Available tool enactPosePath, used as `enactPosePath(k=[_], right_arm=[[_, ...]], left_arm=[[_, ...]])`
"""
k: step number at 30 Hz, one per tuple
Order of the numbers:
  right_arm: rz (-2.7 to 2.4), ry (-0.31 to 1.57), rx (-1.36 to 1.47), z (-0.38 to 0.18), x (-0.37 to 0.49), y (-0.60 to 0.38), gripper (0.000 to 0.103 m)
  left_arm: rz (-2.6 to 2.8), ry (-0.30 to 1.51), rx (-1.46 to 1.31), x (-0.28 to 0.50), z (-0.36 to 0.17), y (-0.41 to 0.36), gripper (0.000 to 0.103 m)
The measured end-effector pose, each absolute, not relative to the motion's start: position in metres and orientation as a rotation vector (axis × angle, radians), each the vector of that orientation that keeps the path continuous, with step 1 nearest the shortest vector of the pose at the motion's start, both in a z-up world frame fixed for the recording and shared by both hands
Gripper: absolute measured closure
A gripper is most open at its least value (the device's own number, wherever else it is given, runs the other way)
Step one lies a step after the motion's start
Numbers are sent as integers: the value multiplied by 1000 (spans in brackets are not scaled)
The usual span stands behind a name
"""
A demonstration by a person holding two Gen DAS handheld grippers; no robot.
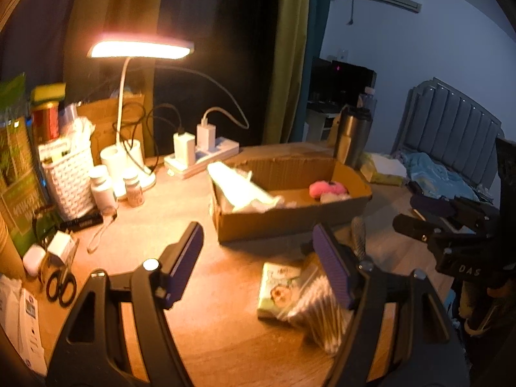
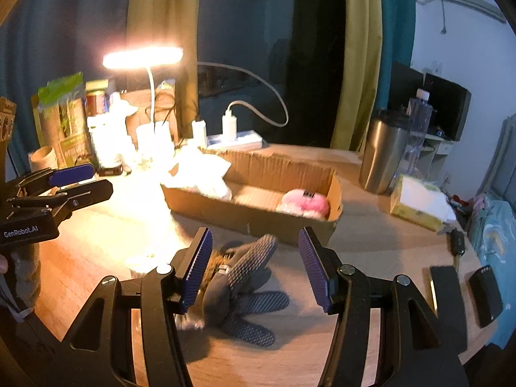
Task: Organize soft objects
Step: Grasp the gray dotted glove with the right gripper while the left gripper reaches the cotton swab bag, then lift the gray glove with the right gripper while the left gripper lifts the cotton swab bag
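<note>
The grey knitted dotted-palm glove [image 2: 245,287] is lying on the wooden desk [image 2: 371,248], just before the cardboard box [image 2: 258,216]; the right gripper [image 2: 256,269], jaws apart, is hovering over it, fingers fanned toward the camera; the left gripper [image 1: 258,264], also gaping, is sitting farther off.

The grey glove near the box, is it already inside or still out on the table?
Out. The grey glove lies flat on the table in front of the cardboard box, between the open right gripper's fingers.

Grey knit glove [image 2: 245,290], lying flat on the tabletop, lower centre of frame. Shallow cardboard box [image 2: 258,216] behind it, holding pink plush [image 2: 306,203] right, white cloth [image 2: 203,174] left.
</note>
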State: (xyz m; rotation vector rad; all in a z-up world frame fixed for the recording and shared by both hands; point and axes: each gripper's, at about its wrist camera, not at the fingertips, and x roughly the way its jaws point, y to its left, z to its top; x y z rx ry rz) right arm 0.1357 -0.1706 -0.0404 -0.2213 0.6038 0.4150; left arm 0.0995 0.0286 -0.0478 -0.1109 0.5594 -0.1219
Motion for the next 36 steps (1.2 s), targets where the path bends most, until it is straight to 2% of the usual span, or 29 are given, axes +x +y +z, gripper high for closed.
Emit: enactPosePath(k=[26, 31, 32, 36], right_arm=[[477, 778, -226, -120, 145, -152, 44], [495, 792, -238, -128, 146, -155, 64], [502, 791, -237, -128, 145, -157, 71], [512, 770, -218, -125, 143, -169, 76]], left_arm=[[-112, 717, -126, 92, -119, 19, 31], [-131, 742, -105, 95, -121, 1, 31], [-136, 745, -98, 96, -122, -2, 31], [-158, 766, -72, 100, -123, -21, 31]])
